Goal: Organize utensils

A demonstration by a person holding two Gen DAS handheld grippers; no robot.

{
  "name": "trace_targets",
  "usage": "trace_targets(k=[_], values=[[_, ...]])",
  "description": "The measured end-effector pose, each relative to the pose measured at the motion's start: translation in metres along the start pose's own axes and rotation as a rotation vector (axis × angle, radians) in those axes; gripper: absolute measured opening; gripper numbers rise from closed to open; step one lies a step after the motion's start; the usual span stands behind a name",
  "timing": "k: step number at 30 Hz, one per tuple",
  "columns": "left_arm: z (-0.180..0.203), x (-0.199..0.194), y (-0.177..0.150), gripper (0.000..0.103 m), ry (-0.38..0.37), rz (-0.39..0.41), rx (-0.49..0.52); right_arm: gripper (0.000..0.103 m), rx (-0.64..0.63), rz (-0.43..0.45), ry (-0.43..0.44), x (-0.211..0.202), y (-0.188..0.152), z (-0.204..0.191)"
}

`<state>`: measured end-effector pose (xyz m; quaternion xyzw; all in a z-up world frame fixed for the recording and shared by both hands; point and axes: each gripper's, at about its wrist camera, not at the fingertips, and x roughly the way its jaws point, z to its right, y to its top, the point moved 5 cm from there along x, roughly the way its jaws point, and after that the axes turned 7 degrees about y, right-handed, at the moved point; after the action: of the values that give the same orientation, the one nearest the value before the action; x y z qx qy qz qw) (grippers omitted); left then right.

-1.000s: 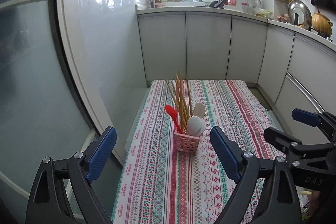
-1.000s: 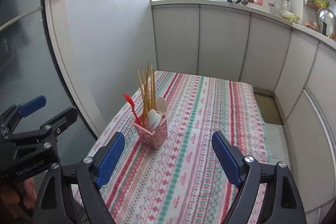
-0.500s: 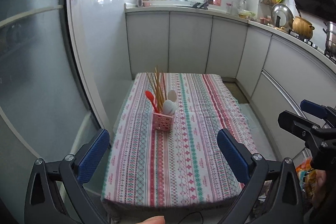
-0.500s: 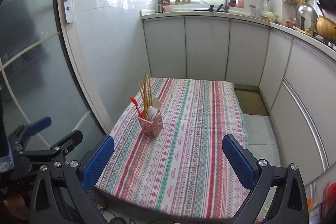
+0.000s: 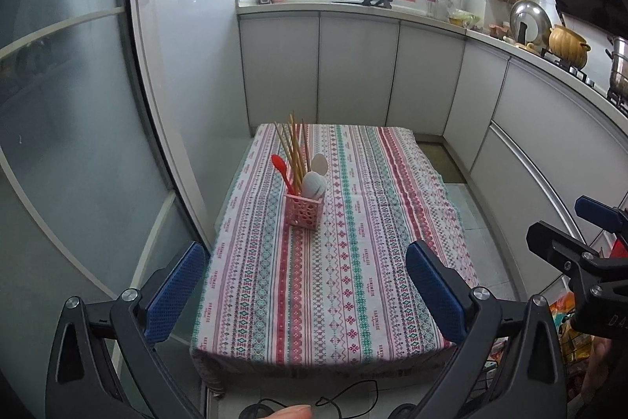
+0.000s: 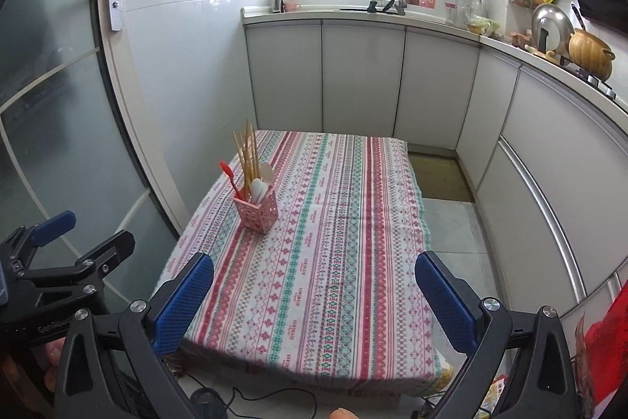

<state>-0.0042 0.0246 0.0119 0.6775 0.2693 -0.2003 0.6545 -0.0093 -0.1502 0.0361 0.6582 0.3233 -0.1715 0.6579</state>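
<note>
Utensils stand gathered upright in the pink holder (image 5: 302, 210).
My left tool (image 5: 304, 295) and right tool (image 6: 314, 297) gape empty; holder sits centre frame, nearer my left.

both claws: black plastic frames, silver screws, textured blue pads (image 5: 172, 291), white lettering on the side.
</note>
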Motion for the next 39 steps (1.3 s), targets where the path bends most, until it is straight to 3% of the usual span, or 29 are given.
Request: trace_targets(k=[14, 39], values=[[-0.007, 0.004, -0.001, 0.103, 0.009, -0.017, -0.011, 0.103, -0.018, -0.067, 0.016, 0.010, -0.007, -0.011], [-0.003, -0.001, 0.003, 0.103, -0.017, -0.006, -0.004, 0.103, -0.013, -0.018, -0.046, -0.006, -0.003, -0.015]])
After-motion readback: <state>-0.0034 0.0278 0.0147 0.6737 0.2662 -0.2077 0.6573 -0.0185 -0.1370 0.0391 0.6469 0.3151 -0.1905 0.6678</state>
